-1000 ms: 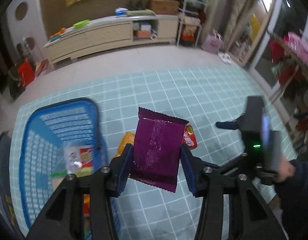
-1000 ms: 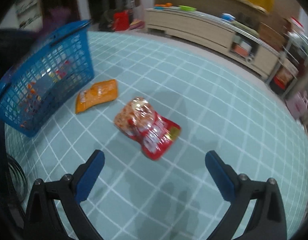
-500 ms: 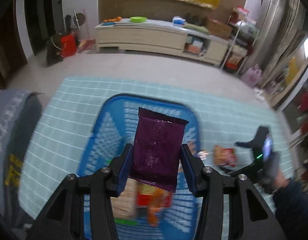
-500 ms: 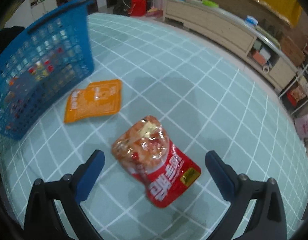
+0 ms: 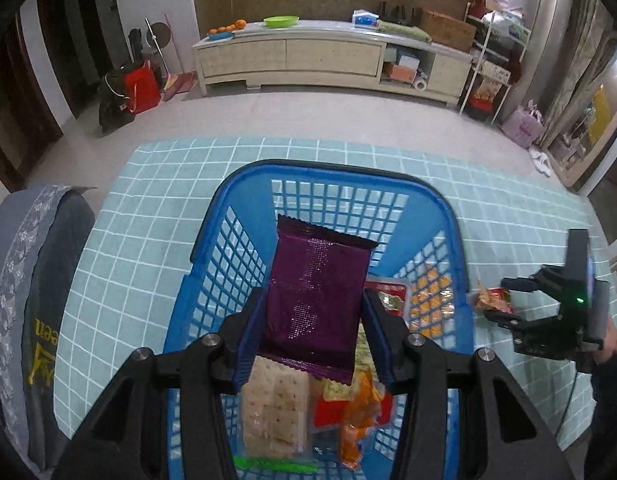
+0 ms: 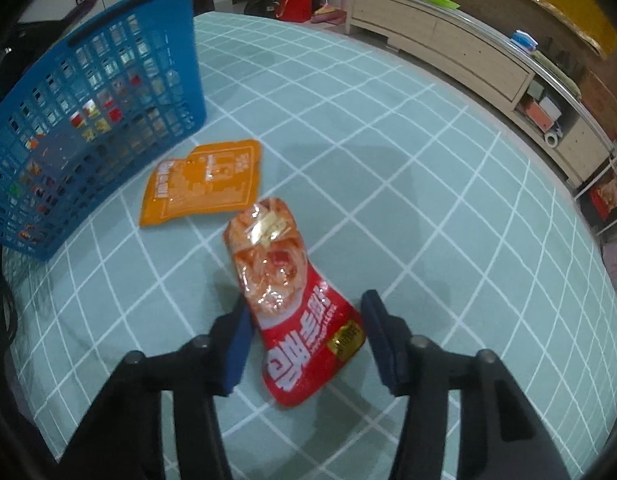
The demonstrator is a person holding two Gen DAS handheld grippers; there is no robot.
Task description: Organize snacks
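Left wrist view: the left gripper has its fingers clamped on a purple snack packet, hanging above the open blue basket, whose rim lies near the bench's far edge. A second ago the packet hung over bare cloth beside the basket. Bare checked tablecloth stretches toward the right edge. There the right gripper is closing its fingers around a red snack bag, the left pad against it, the right just clear; earlier they stood wide. An orange packet lies between bag and basket.
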